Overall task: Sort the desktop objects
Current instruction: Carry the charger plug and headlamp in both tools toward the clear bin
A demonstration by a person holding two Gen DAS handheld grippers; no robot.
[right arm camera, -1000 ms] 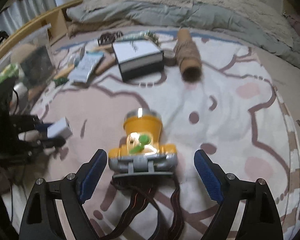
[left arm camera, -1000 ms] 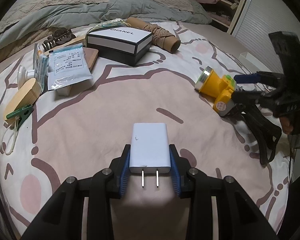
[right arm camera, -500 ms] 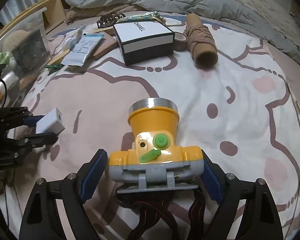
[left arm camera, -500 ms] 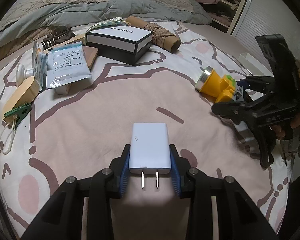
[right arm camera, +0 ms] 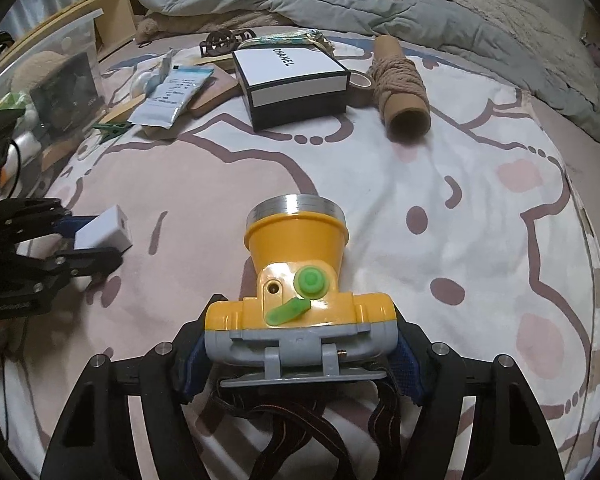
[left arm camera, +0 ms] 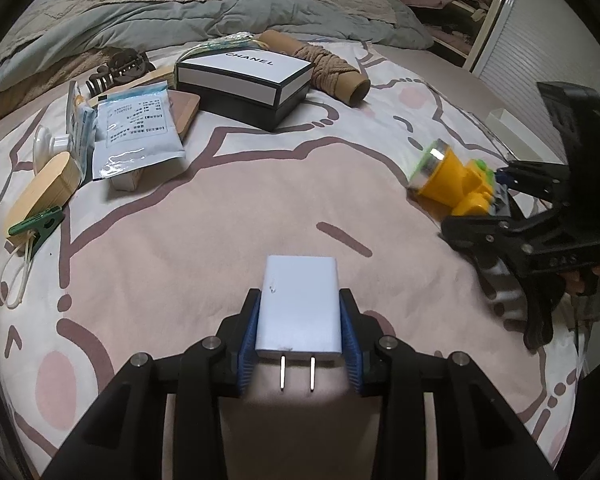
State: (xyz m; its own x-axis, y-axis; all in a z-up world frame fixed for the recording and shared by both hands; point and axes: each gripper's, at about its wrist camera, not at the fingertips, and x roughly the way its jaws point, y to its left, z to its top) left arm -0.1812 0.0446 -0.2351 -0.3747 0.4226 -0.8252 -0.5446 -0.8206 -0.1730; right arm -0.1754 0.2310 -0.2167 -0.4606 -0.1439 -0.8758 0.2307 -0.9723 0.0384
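The left claw [left arm camera: 299,336] gripped a white charger [left arm camera: 299,304] by its sides, prongs toward the camera, above the pink-patterned bed [left arm camera: 180,248]. The right claw [right arm camera: 300,354] was closing, its blue pads against the grey base of a yellow headlamp [right arm camera: 298,276] with a green knob, silver rim and dark straps. Open bedspread lay ahead of both claws. Farther off stood a black-and-white box [right arm camera: 292,80], a twine-wound cardboard tube [right arm camera: 400,84] and a white pouch [left arm camera: 136,128]; a grey duvet [left arm camera: 220,12] bounded the far edge.
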